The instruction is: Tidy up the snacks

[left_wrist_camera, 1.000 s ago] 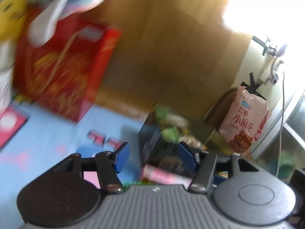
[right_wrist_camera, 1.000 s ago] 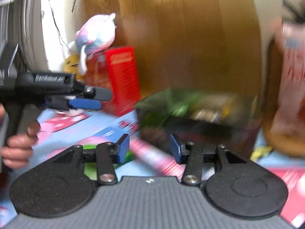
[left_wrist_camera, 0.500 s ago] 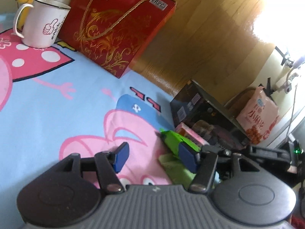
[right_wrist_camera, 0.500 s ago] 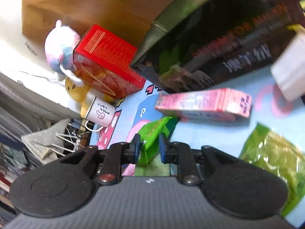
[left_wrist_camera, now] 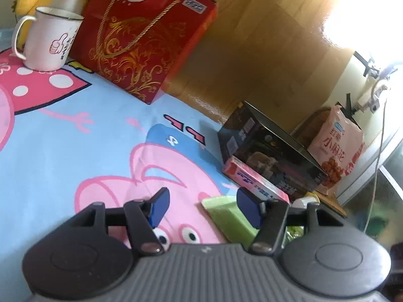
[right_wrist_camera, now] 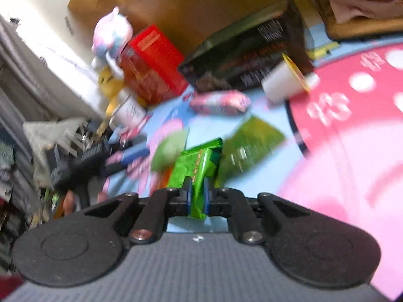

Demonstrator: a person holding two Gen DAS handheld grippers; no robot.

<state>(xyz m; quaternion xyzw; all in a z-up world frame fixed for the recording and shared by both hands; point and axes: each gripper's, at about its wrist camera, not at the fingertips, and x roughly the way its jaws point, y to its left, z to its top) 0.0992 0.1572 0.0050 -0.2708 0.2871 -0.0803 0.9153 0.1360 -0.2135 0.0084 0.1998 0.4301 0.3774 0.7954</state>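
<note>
Because the snacks lie loose on the cartoon-printed cloth (left_wrist_camera: 75, 136) in front of the black open box (left_wrist_camera: 272, 151), that box reads as the place they are meant to go; the right gripper (right_wrist_camera: 196, 196) has the bright green snack packet (right_wrist_camera: 199, 168) pinched edge-on between its jaws, which are closing narrow on it, the wrapper standing up and forward out of the pads — a thin foil edge, so a close pinch is what it takes to carry it. The right view is smeared, so I cannot say for sure that the packet is clear of the cloth, though it seems lifted. Beyond it lie a darker green pouch (right_wrist_camera: 249, 148), a pink carton (right_wrist_camera: 219, 102) and a white cup (right_wrist_camera: 284, 83) tipped on its side, all short of the box. The left gripper (left_wrist_camera: 204, 207) hovers low over the cloth with its jaws part-way apart and nothing between them — only the printed pig shows in the gap; a pale green packet (left_wrist_camera: 226, 216) lies just beside its right-hand pad, and the pink carton (left_wrist_camera: 254, 181) rests against the box front. Further back stand a red gift box (left_wrist_camera: 148, 42) and a white mug (left_wrist_camera: 50, 42), apart from the snacks.
</note>
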